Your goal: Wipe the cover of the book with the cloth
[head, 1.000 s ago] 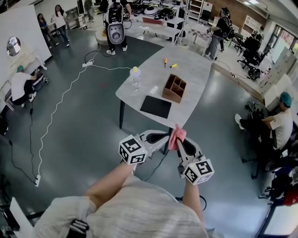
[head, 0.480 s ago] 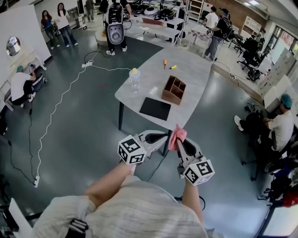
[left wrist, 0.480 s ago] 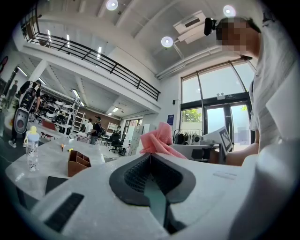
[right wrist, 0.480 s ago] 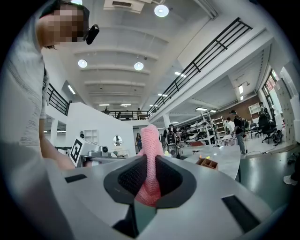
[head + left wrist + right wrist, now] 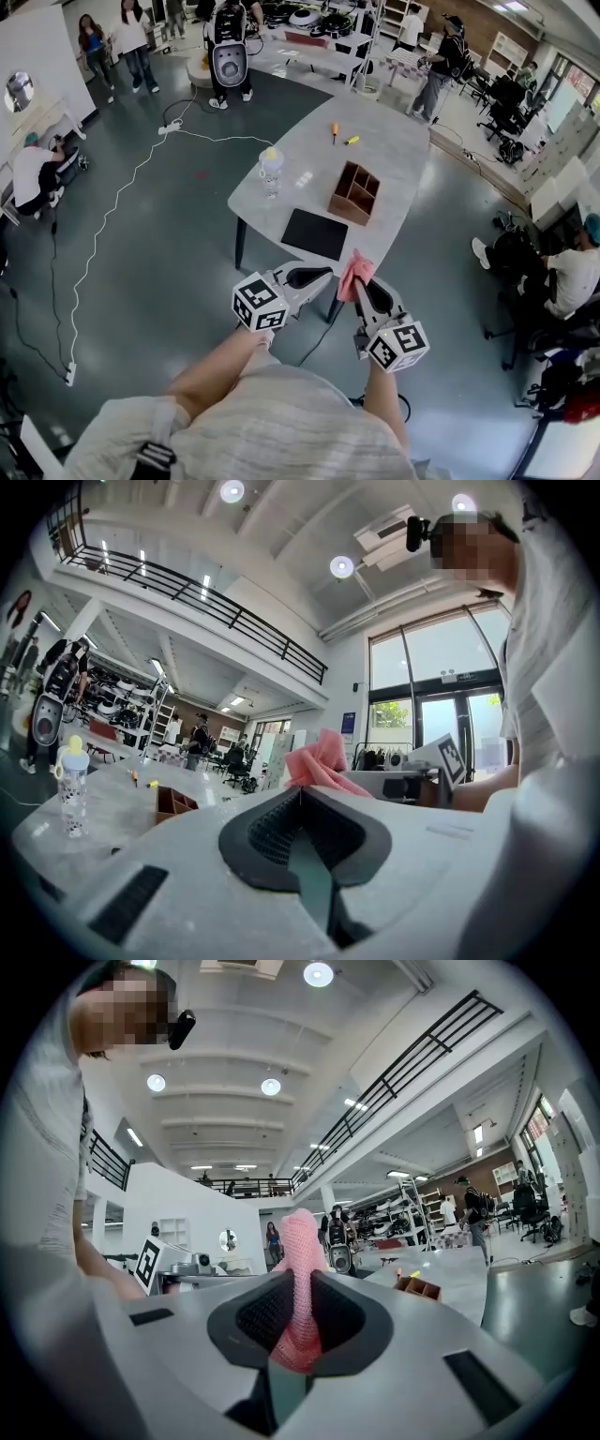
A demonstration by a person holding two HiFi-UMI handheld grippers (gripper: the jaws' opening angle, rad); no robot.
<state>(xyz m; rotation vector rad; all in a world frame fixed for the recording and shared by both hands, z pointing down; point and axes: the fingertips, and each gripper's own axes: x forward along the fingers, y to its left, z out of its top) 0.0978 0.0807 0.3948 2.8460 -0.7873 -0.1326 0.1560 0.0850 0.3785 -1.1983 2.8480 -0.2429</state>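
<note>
The black book (image 5: 315, 233) lies flat near the front edge of the grey table (image 5: 375, 150), ahead of both grippers. My right gripper (image 5: 359, 284) is shut on the pink cloth (image 5: 355, 272), which sticks up from between its jaws (image 5: 302, 1241). It hangs in the air just short of the table's near edge, apart from the book. To its left my left gripper (image 5: 312, 277) is shut with nothing in it; its pads (image 5: 272, 822) meet at the tip. Past that tip the pink cloth (image 5: 322, 759) shows in the left gripper view.
On the table stand a wooden compartment box (image 5: 355, 191) behind the book, a clear bottle with a yellow cap (image 5: 271, 171) at the left, and a screwdriver (image 5: 334, 129) and yellow marker (image 5: 350, 141) farther back. A white cable (image 5: 112, 220) runs across the floor. People stand and sit around the hall.
The table and book have come slightly nearer in the head view. Both grippers keep their pose, the cloth still held in the right one.
</note>
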